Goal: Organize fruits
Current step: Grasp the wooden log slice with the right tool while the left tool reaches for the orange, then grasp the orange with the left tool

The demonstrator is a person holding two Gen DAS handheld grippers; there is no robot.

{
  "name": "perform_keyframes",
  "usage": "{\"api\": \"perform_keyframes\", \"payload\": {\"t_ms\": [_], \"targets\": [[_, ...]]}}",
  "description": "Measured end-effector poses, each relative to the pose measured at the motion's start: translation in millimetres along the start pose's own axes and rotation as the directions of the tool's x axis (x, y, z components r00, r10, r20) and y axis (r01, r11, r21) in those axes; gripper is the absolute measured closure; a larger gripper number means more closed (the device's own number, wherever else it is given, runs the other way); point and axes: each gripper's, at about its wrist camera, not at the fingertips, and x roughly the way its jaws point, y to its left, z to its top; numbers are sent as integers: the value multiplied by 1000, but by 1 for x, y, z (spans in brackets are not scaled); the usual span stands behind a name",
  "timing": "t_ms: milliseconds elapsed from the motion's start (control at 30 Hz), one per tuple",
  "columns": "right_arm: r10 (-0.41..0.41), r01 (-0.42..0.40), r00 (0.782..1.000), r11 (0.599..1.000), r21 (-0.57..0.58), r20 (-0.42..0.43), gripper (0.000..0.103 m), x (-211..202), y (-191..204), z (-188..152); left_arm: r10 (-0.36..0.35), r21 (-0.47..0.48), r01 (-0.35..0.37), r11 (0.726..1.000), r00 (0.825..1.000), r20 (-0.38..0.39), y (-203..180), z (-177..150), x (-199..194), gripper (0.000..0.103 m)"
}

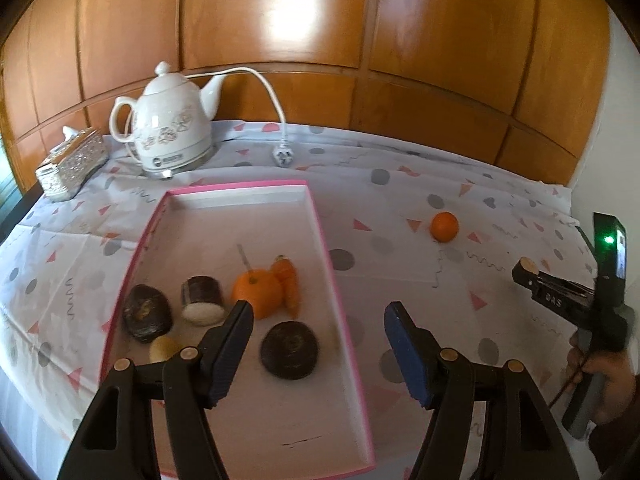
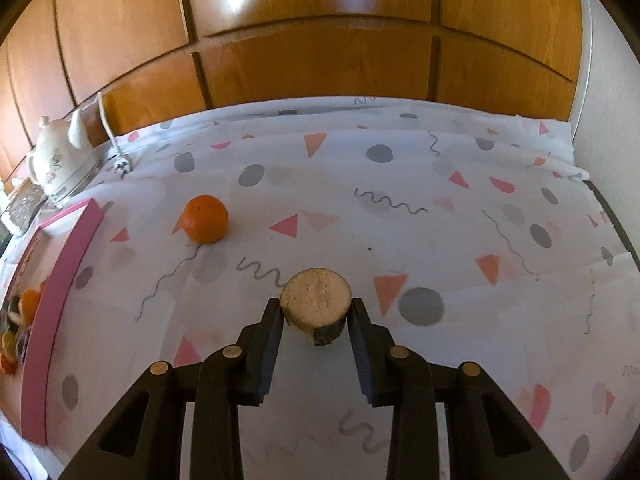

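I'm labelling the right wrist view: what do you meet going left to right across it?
Teapot → pink tray → orange → cut round piece in the right gripper.

A pink-rimmed tray lies toward the tablecloth's left edge; gathered in its near half are an orange, a carrot, dark rounded pieces and a cut piece with a pale face. A whole orange rests on the tablecloth right of the tray. A pale-faced, dark-skinned cut piece is clamped in the right gripper.
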Motion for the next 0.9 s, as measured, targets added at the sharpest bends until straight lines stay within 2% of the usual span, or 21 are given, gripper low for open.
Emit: {"api": "perform_keyframes", "payload": {"t_ms": [233, 600, 900], "targets": [[-17, 17, 1000, 1000, 10, -23, 70, 11, -11, -16, -21, 24, 21, 999, 1000, -14, -19, 5, 9, 34], [4, -4, 1000, 999, 35, 3, 69, 11, -16, -23, -41, 38, 43, 998, 997, -70, -46, 13, 34, 34], [14, -15, 1000, 999, 47, 17, 69, 10, -18, -25, -93, 33, 97, 995, 990, -109, -83, 39, 68, 35]]}}
